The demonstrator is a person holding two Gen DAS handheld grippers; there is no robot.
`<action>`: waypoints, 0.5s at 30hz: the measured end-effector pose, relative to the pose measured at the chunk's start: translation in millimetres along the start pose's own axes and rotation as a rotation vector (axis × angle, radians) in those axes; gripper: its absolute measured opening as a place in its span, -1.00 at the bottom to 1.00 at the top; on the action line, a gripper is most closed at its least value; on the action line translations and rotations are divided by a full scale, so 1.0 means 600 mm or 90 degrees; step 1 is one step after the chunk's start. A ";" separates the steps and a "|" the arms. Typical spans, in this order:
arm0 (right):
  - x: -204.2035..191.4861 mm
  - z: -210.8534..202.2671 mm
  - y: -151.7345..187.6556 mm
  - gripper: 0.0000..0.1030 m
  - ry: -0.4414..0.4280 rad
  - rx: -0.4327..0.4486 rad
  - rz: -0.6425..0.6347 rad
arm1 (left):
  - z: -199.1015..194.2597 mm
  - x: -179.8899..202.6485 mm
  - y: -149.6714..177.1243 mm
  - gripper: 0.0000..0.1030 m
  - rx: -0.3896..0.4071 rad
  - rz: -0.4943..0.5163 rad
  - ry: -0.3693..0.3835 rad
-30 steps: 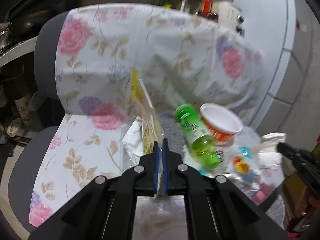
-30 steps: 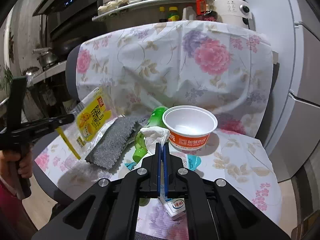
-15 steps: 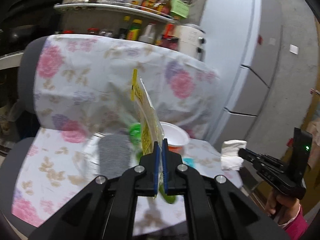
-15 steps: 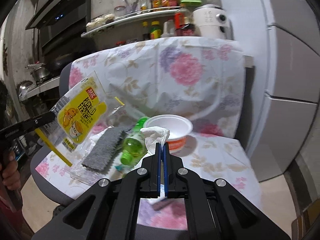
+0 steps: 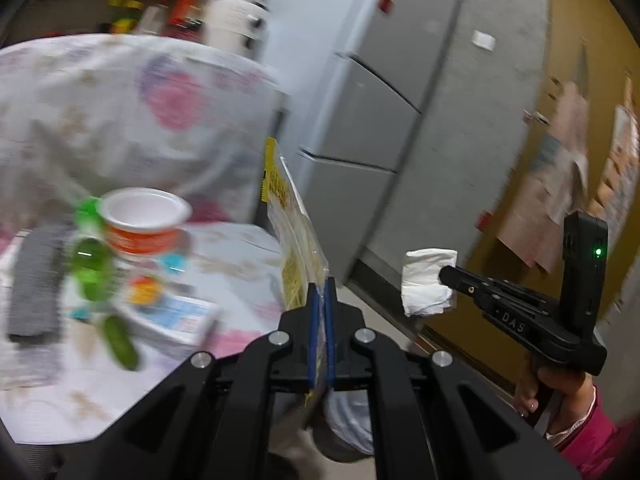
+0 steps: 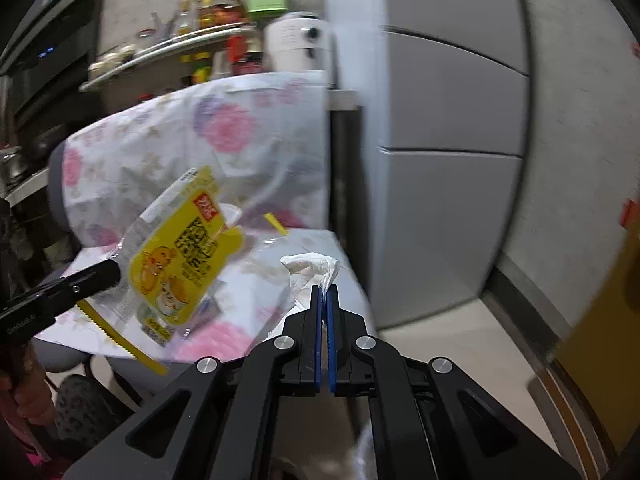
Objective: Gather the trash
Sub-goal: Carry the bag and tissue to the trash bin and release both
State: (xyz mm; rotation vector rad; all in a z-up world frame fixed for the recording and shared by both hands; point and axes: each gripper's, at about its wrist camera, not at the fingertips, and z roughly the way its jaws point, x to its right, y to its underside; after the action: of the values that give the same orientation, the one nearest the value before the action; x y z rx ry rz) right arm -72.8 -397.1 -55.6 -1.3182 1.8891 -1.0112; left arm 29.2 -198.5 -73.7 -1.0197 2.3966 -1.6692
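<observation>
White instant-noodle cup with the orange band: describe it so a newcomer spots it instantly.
Find the chair draped in floral cloth; trash lies on its seat. The white plastic cup with an orange band stands upright and empty towards the backrest, beside the green plastic bottle. It is the only round, open container there.

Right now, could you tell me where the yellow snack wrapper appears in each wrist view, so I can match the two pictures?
Left wrist view: the yellow snack wrapper stands edge-on at centre, pinched in the left gripper.
Right wrist view: it hangs face-on at left of centre, from that gripper's tip.
Shared landmark: the grey fridge, right of the flowered chair cover.
</observation>
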 end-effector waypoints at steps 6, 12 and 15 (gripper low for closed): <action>0.080 -0.049 0.055 -0.95 0.072 -0.006 0.048 | 0.068 0.086 0.035 -0.98 -0.043 0.048 0.086; 0.151 -0.066 0.117 -0.95 0.135 -0.022 0.099 | 0.144 0.154 0.079 -0.98 -0.091 0.078 0.140; 0.187 -0.058 0.152 -0.95 0.150 -0.047 0.128 | 0.190 0.173 0.099 -0.98 -0.126 0.076 0.155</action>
State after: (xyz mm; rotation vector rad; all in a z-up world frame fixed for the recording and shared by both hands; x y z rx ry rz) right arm -179.9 -475.9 -122.3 -1.0596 2.2053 -1.0369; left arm -35.8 -335.5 -138.9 -0.7096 2.7625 -1.6255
